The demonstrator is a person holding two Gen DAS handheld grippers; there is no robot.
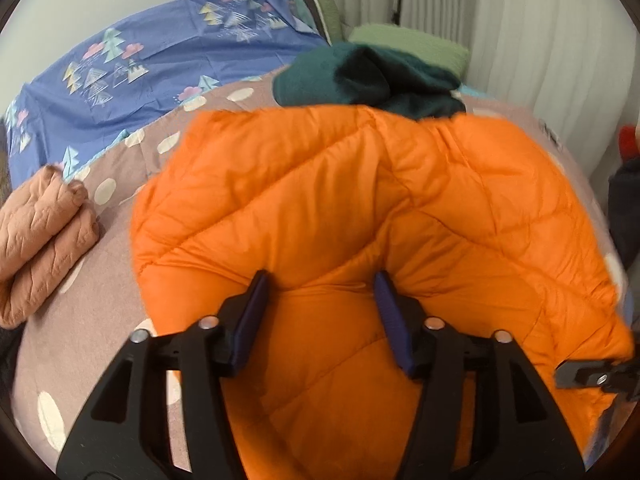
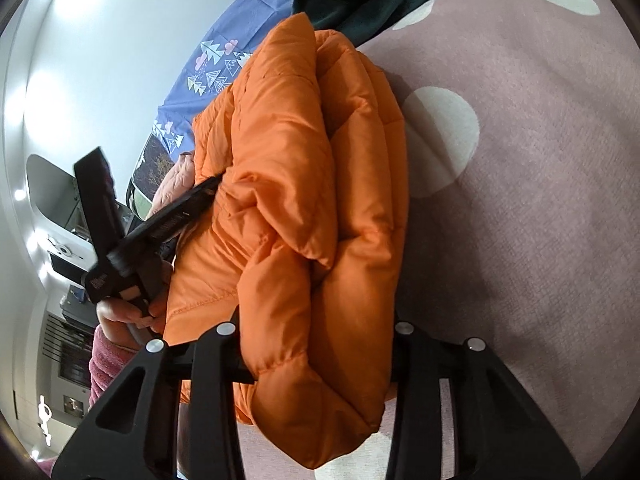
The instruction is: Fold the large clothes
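An orange puffer jacket (image 1: 360, 208) lies folded on the pink dotted bedcover (image 1: 100, 280). In the left wrist view my left gripper (image 1: 322, 284) hovers over its near part, blue pads (image 1: 256, 312) apart and nothing pinched between them. In the right wrist view the jacket's thick folded end (image 2: 320, 220) fills the gap of my right gripper (image 2: 320, 324). Its fingertips are hidden in the fabric, which bulges out below them. The left gripper (image 2: 156, 172) shows there spread open, one finger touching the jacket's edge, held by a hand (image 2: 120, 312) in a pink sleeve.
A folded peach quilted garment (image 1: 44, 232) sits at the left. A dark green garment (image 1: 360, 76) lies just beyond the jacket. A blue tree-print sheet (image 1: 160, 60), a green pillow (image 1: 412, 44) and a white curtain (image 1: 520, 40) are behind.
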